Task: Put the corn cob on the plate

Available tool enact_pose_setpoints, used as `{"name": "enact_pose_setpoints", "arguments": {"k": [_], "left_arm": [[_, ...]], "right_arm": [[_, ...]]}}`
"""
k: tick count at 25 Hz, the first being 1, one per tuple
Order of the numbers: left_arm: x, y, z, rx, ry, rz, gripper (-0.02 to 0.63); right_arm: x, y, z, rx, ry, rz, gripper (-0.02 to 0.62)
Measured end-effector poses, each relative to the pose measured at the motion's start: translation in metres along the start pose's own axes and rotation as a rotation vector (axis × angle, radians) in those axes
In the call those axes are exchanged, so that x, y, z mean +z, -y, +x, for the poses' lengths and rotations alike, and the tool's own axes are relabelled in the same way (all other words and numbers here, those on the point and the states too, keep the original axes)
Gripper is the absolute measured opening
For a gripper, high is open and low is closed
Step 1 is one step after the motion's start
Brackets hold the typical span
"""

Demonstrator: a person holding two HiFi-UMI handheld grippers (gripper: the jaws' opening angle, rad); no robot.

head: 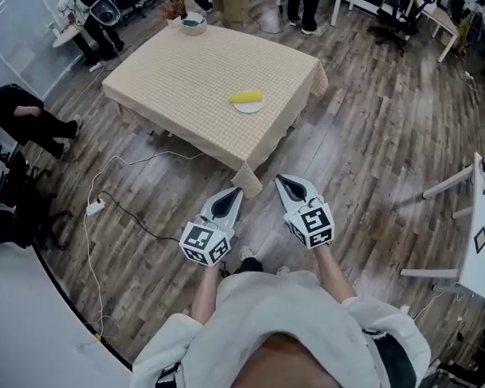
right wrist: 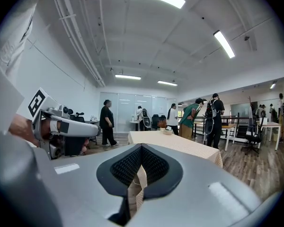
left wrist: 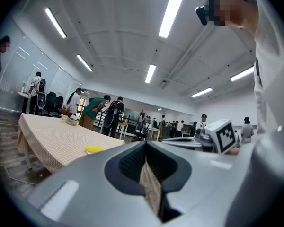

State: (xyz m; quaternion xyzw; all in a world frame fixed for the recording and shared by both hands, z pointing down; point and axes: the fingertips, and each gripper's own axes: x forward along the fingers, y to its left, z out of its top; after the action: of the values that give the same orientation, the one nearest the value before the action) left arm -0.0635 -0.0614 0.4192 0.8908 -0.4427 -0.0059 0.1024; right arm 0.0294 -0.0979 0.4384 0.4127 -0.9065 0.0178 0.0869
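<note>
Head view: a white power strip with its cable lies on the wood-plank floor at the left. Further in stands the rectangular table covered with a beige checked cloth. A small round bowl sits near its far corner. The yellow corn cob lies on the round white plate near the table's right edge. The left claw and the right claw are held side by side over the floor, near the table's closest corner and well apart from the plate. Left gripper view: the left claw is closed with nothing in it, and the corn cob shows on the table to the left. Right gripper view: the right claw is closed and empty, pointing toward the table.
</note>
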Motion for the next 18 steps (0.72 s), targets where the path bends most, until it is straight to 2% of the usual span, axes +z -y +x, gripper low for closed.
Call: {"name": "enact_pose_setpoints", "arguments": {"k": [8, 18], "left_arm": [[-0.017, 0.059, -0.004, 0.014, -0.012, 0.004, 0.008], [-0.021, 0.091, -0.012, 0.023, 0.009, 0.009, 0.008]], "right_arm": [[-0.015, 0.002, -0.049, 0.028, -0.004, -0.001, -0.003], [-0.016, 0.0, -0.076, 0.036, 0.005, -0.031, -0.003]]}}
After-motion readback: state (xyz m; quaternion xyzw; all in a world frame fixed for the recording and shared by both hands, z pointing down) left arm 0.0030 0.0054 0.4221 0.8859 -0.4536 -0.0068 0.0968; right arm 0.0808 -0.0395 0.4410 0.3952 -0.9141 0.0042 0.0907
